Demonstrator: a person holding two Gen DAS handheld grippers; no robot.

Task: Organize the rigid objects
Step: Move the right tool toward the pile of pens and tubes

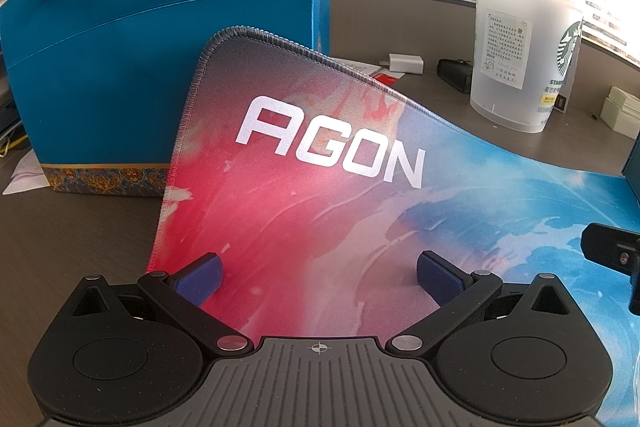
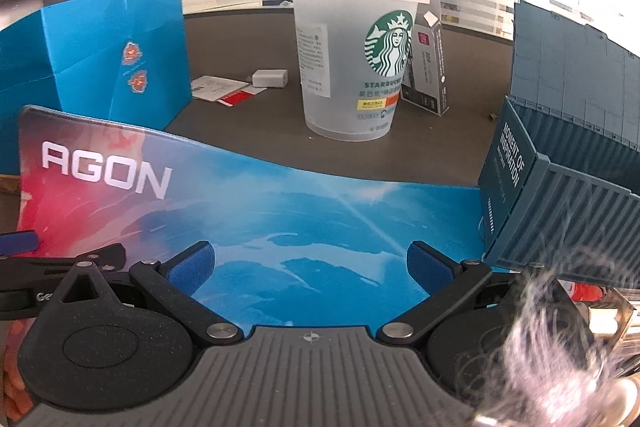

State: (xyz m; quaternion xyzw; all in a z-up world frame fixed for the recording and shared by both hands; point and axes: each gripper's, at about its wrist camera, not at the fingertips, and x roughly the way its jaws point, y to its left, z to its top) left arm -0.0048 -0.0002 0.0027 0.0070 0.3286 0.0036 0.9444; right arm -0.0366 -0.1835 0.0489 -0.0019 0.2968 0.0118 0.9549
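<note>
A frosted plastic Starbucks cup (image 1: 520, 51) (image 2: 352, 63) stands upright on the brown desk beyond the mat. A red-and-blue AGON mouse mat (image 1: 320, 187) (image 2: 256, 211) lies under both grippers, its left end curled up against a blue gift bag (image 1: 152, 67) (image 2: 108, 59). My left gripper (image 1: 318, 277) hovers open over the mat's red part with nothing between its blue pads. Over the blue part, my right gripper (image 2: 310, 263) is open and empty too. A teal container-shaped box (image 2: 560, 203) sits at the right, a small carton (image 2: 430, 55) behind the cup.
A white charger (image 1: 402, 63) (image 2: 271, 78), papers with a red card (image 2: 224, 89) and a black object (image 1: 454, 75) lie on the desk behind the mat. White boxes (image 1: 622, 111) sit far right. A fluffy keyring (image 2: 560, 347) blocks the right view's corner. Window blinds run along the back.
</note>
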